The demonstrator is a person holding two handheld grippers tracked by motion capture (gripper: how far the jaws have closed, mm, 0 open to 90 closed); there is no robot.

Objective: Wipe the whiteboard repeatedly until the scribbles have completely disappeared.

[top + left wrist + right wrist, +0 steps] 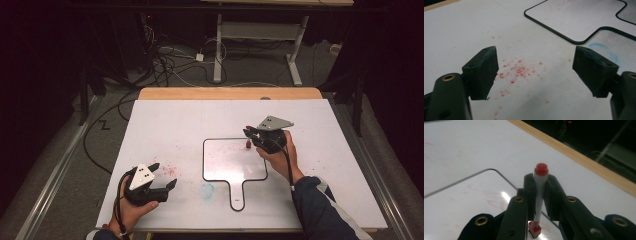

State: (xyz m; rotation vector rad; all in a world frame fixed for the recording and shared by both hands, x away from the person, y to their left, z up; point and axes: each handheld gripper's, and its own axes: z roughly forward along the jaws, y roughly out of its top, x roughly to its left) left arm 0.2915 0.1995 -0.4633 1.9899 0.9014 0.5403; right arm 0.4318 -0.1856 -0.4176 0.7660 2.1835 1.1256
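1. We see our right gripper [540,195] squeezed tight on a red marker [540,185]. The marker stands up between the two jaws.
2. Just under that gripper lies a small whiteboard [230,165] with faint red marks.
3. Our left gripper [536,72] stands wide open and holds nothing.
4. Red crumbs [517,72] lie on the table [165,125] between its jaws.

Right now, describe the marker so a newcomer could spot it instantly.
Start at the small paddle-shaped whiteboard in the middle of the white table. At the whiteboard's top right corner, the right gripper is clamped on a thin white marker. Its red ends make it the one solid red object there, unlike the faint red smudges.
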